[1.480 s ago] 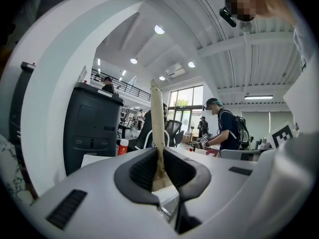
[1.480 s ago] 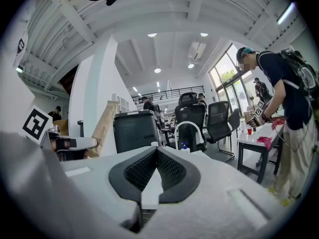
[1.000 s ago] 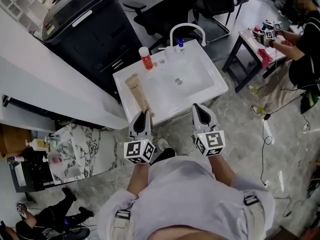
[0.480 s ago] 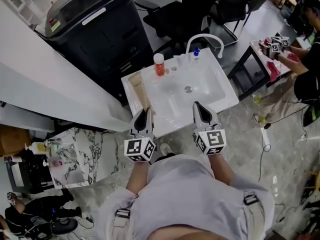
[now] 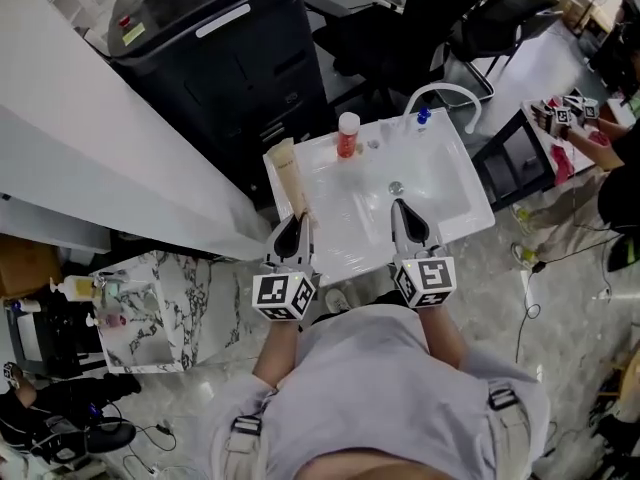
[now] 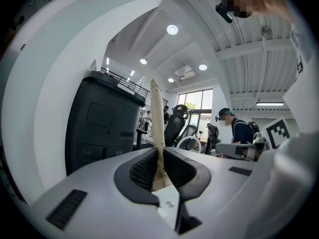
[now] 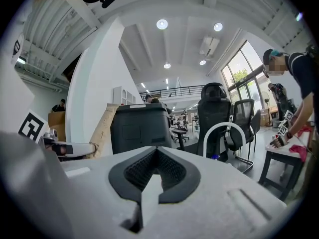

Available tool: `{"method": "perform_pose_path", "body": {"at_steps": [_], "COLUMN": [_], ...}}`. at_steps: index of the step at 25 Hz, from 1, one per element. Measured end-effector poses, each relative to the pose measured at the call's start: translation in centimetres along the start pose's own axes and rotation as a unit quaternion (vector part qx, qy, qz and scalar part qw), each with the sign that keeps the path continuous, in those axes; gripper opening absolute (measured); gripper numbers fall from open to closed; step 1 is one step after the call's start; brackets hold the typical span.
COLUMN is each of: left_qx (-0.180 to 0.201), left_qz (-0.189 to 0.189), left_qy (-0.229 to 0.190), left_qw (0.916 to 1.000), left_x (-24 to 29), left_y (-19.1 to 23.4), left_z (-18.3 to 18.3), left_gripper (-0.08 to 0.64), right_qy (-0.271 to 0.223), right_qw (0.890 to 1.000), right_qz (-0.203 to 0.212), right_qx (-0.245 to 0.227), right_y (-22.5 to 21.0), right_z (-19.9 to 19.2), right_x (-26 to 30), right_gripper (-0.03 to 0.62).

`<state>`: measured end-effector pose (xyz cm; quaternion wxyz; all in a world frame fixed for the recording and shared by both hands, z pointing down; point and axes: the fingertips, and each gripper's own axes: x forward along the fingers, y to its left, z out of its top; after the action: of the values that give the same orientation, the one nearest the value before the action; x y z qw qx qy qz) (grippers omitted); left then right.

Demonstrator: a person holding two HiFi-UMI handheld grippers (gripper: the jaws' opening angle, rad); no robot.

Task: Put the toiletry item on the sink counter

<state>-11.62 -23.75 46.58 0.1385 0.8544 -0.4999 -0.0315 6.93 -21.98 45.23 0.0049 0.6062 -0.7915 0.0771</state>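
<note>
A long beige toiletry tube [image 5: 288, 173] is clamped at its near end between the jaws of my left gripper [image 5: 293, 218]. It reaches forward along the left rim of the white sink [image 5: 452, 200]; whether it touches the rim I cannot tell. In the left gripper view the tube [image 6: 157, 128] stands pinched in the left gripper [image 6: 160, 171]. My right gripper [image 5: 402, 208] hovers over the sink's front edge, shut with nothing in it. In its own view the right gripper [image 7: 155, 158] has its jaws closed together.
A red bottle with a white cap [image 5: 347, 135] stands on the sink's back ledge, with a curved white faucet [image 5: 445, 93] to its right. A black cabinet [image 5: 230, 38] is behind the sink. A marble shelf [image 5: 140, 308] lies left, and a person at a small table [image 5: 570, 118] right.
Both grippers have come closer to the sink and now reach over its front edge. The left gripper has kept hold of the tube throughout.
</note>
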Motion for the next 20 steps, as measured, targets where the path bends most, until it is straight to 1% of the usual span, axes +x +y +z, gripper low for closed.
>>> {"method": "perform_pose_path", "body": {"at_steps": [5, 10, 14, 20], "left_qx": [-0.004, -0.009, -0.016, -0.025], "left_qz": [0.008, 0.033, 0.051, 0.058], "left_qy": [0.005, 0.006, 0.006, 0.014], "left_qw": [0.9999, 0.9994, 0.9986, 0.9979], "left_x": [0.4, 1.1, 2.0, 4.0], "left_y": [0.6, 1.4, 1.0, 0.2], "left_z": [-0.2, -0.3, -0.4, -1.0], "left_gripper": [0.037, 0.037, 0.037, 0.037], "right_qy": [0.005, 0.006, 0.011, 0.010], "right_qw": [1.000, 0.998, 0.996, 0.994], "right_qz": [0.025, 0.065, 0.084, 0.104], "right_qx": [-0.001, -0.009, -0.012, -0.016], "right_y": [0.6, 1.1, -0.5, -2.6], "right_z": [0.2, 0.9, 0.9, 1.4], "right_x": [2.5, 5.0, 6.1, 7.4], "right_gripper": [0.005, 0.005, 0.005, 0.005]}}
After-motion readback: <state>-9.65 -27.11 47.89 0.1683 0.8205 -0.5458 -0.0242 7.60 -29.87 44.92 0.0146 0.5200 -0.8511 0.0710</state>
